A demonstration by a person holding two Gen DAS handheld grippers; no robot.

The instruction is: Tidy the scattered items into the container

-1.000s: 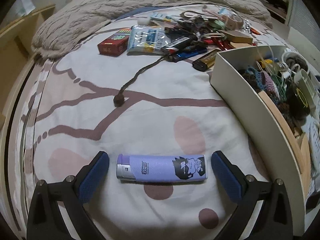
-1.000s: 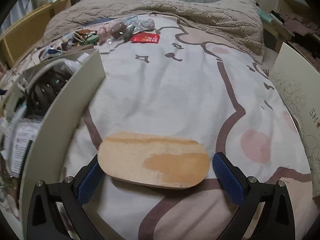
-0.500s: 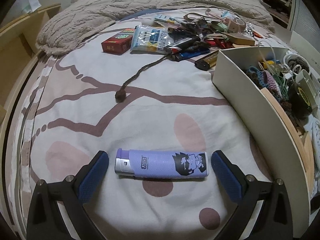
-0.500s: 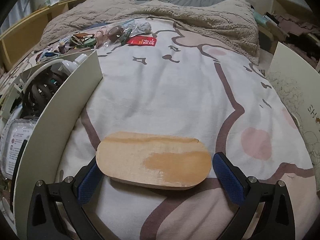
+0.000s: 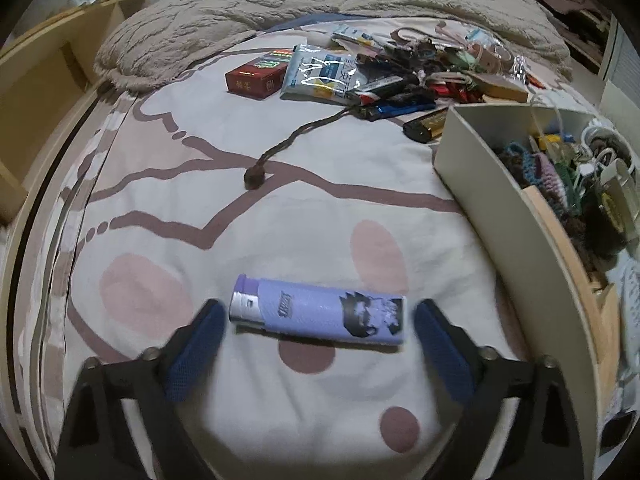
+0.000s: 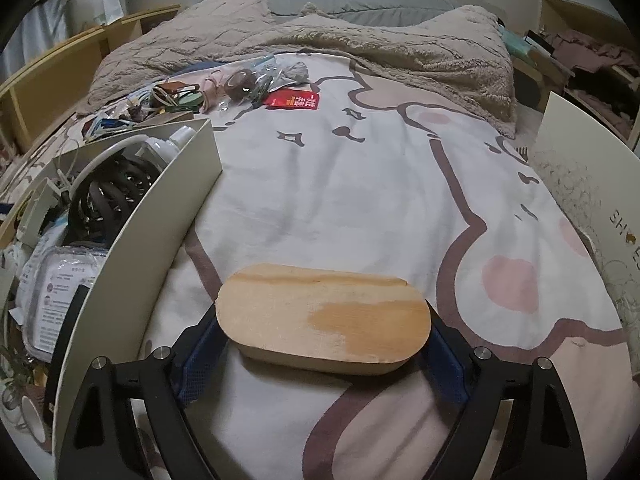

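Note:
A purple lighter (image 5: 318,312) with a black cartoon print lies crosswise between the open fingers of my left gripper (image 5: 318,340), with small gaps on both sides. The white container (image 5: 496,200), full of cords and small items, stands to the right of it. My right gripper (image 6: 322,344) is shut on an oval wooden block (image 6: 324,316), held above the bedsheet just right of the container's wall (image 6: 152,232).
A pile of scattered items lies at the far side: a red box (image 5: 256,76), a plastic packet (image 5: 320,76), several lighters (image 5: 396,108) and a brown cord (image 5: 288,144). A red packet (image 6: 294,100) and a white cardboard box (image 6: 592,184) show in the right wrist view. A beige blanket (image 6: 320,40) lies beyond.
The purple lighter now sits a little higher and tilted between the left fingers as the left gripper shifted. The right gripper rose and its fingers closed tighter on the wooden block.

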